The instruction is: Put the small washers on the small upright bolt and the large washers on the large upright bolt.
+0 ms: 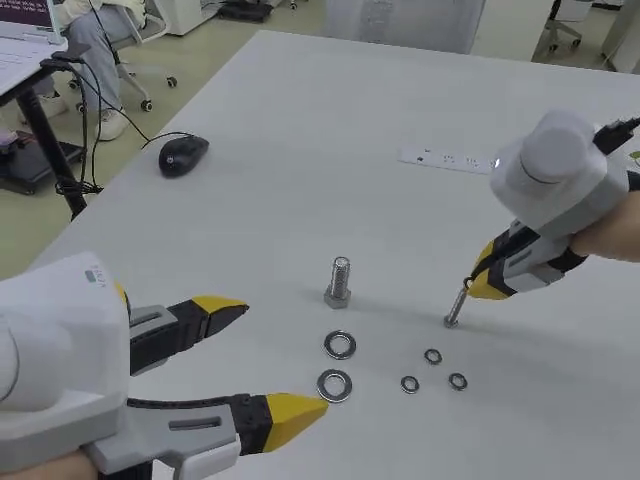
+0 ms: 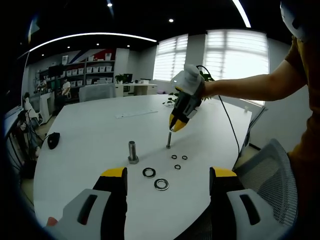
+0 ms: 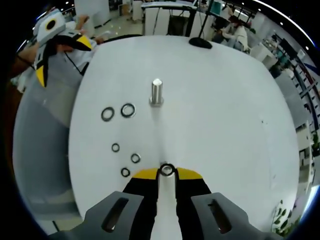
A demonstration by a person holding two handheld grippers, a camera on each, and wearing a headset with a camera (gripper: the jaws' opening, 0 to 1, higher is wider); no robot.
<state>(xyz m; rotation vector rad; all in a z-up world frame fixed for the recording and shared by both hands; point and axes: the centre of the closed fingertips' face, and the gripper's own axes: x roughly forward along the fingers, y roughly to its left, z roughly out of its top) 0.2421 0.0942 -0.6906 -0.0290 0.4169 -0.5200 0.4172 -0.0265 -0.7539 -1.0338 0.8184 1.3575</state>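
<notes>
The white table [image 1: 300, 120] fills the space in front of the person. The left tongs [image 1: 260, 358] hang low at its near edge, at 7 o'clock, with the jaws spread wide and nothing between them. The right tongs [image 1: 487, 285] slant down from 3 o'clock. Their jaws are drawn close on a small washer [image 3: 167, 170], which shows in the right gripper view as a ring pinched between the yellow tips.

Far back, a white power strip [image 1: 445, 160] lies at 1 o'clock and a black mouse [image 1: 183, 155] at 10 o'clock.

The large upright bolt [image 1: 339, 282] stands mid-table, at 1 o'clock from the left tongs and well apart from them. The two large washers [image 1: 340, 345] lie flat at the bolt's 6 o'clock, one behind the other. The nearer one is just beside the lower left tip.

The small upright bolt [image 1: 454, 312] leans slightly, at 3 o'clock from the large bolt. Its top meets the right tongs' tips. I cannot tell whether the held washer is over the thread. Three loose small washers [image 1: 433, 356] lie near its foot at 6 o'clock, apart from one another.
</notes>
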